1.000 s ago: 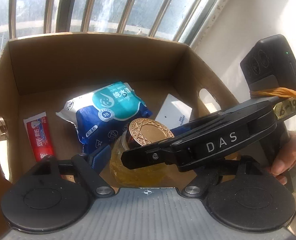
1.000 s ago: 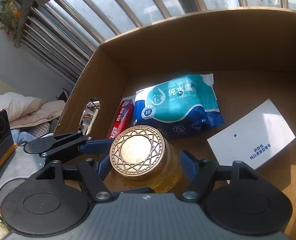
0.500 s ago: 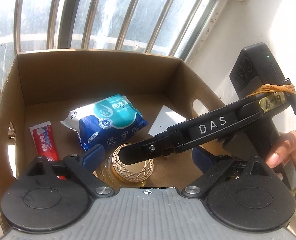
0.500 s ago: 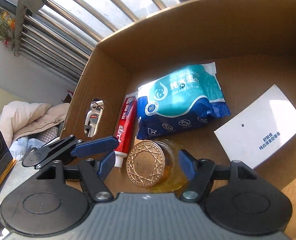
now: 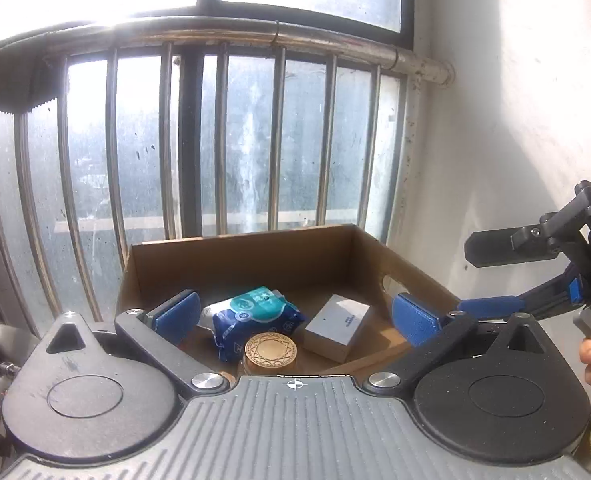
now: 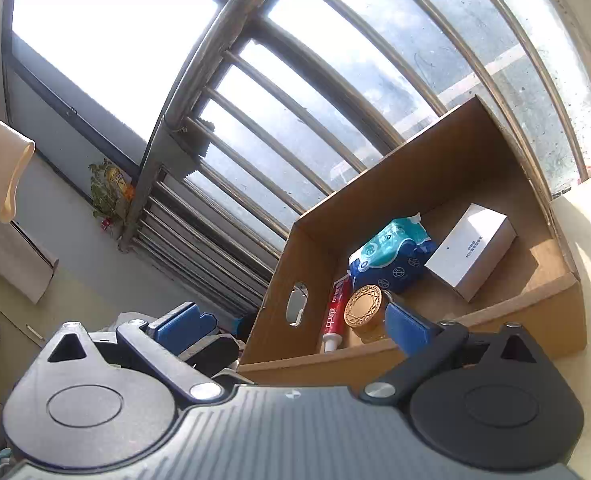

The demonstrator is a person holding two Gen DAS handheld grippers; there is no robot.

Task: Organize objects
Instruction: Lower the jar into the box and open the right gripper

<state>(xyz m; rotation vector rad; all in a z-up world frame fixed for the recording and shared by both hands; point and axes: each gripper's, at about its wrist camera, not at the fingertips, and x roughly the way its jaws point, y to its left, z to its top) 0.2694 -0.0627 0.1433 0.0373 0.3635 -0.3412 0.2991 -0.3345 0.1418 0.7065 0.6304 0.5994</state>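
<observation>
- Four items lay in the cardboard box [image 6: 495, 160] under the barred window [image 5: 231, 140]: a jar with a gold lid [image 6: 362, 306], a red toothpaste tube [image 6: 334, 316], a blue-and-teal wipes pack [image 6: 391, 258] and a white carton [image 6: 471, 250].
- Both claws were spread wide and carried nothing; the left gripper [image 5: 293, 314] and the right gripper [image 6: 295, 326] each hung above and short of the box's near wall.
- From the left gripper the jar [image 5: 270, 350] sat straight ahead and below, between its blue pads, with the wipes pack [image 5: 255, 312] just behind it and the white carton [image 5: 337, 332] to the right.
- From the right gripper the jar lay ahead, close by its right-hand pad [image 6: 405, 328], upright with the lid facing up.
- The toothpaste tube lay flat beside the jar on the left, its long axis running from the near wall toward the wipes pack.
- Judged from the view, the box looked filled, and neither claw seemed clearly nearer the jar.
</observation>
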